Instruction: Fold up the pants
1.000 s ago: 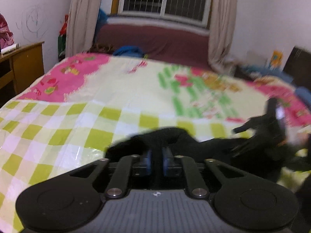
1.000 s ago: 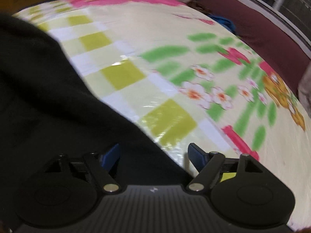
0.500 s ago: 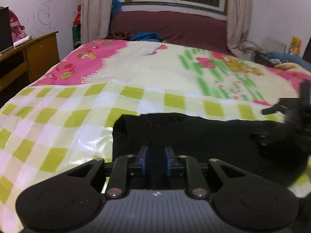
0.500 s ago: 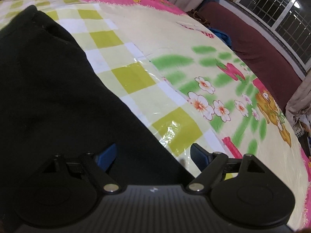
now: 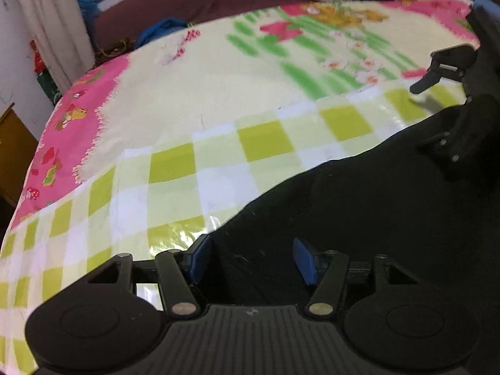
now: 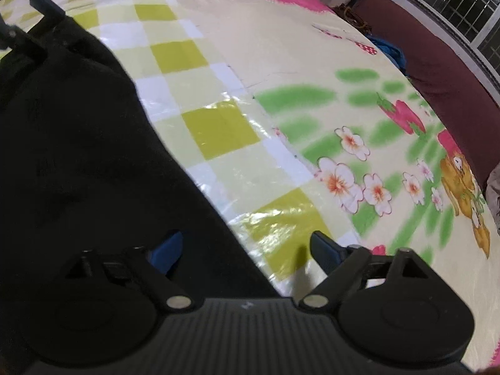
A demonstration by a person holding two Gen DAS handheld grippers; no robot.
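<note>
Black pants (image 5: 359, 218) flat on bed (image 5: 218, 100), bare cover beyond their far edge.
Left gripper (image 5: 253, 261) and right gripper (image 6: 243, 250) jaws opening over the pants edge, pinching nothing; only right view shows window (image 6: 468, 6).

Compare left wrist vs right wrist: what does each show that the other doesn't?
Left wrist only: a white curtain and the right gripper at the frame's right edge, over the pants.
Right wrist only: a barred window and white flowers printed on the bedspread.
Both: black pants lying on the checked plastic sheet, with each view's own gripper opening over the cloth, gripping nothing; the left gripper straddles the pants' edge.
</note>
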